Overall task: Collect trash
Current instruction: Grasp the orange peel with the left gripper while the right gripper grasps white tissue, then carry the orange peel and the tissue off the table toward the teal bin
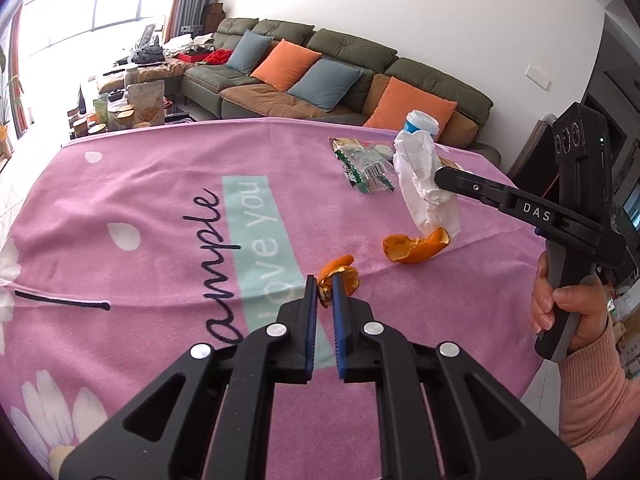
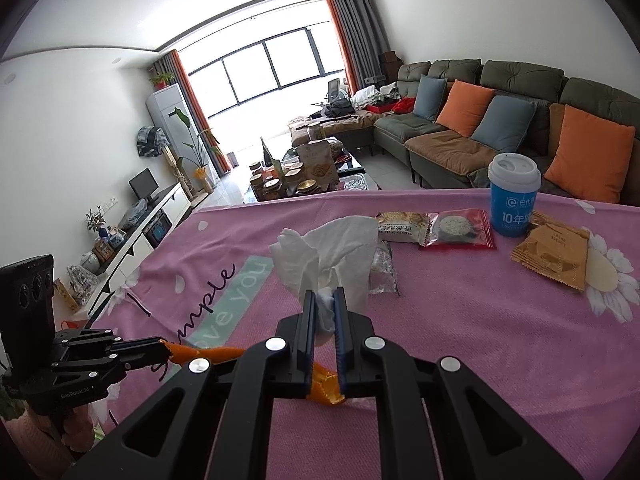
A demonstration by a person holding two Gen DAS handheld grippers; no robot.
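left wrist view: my left gripper (image 1: pixel 325 290) is clamped on a small orange peel piece (image 1: pixel 339 276), held just over the pink tablecloth (image 1: pixel 160 208).
right tool seen from here: my right gripper (image 1: pixel 440 178) pinches a crumpled white tissue (image 1: pixel 424 184); tissue hangs down, its lower end near or on the cloth, cannot tell which.
loose trash here: bigger orange peel (image 1: pixel 416 246) lies on the cloth just beside the tissue; green-white snack wrapper (image 1: pixel 366 170) further back; blue cup with white lid (image 1: pixel 422 124) behind the tissue.
right wrist view: right gripper (image 2: pixel 324 306) closed on the tissue (image 2: pixel 332 248), wad fans out above the tips.
left tool seen from here: left gripper (image 2: pixel 162 346) grips a peel strip (image 2: pixel 208 353) at far left.
more trash here: red cracker packet (image 2: pixel 456 228), white biscuit packet (image 2: pixel 400 224), brown wrapper (image 2: pixel 556 256), cup (image 2: pixel 514 200) at the far edge.
bin: none visible in either view.
risk peel: I judge the grip thin, on an edge only; a quick swing could drop it.
risk tissue: soft, could tear or slide out; trailing end may drag the big peel.
risk cup: could tip if bumped.
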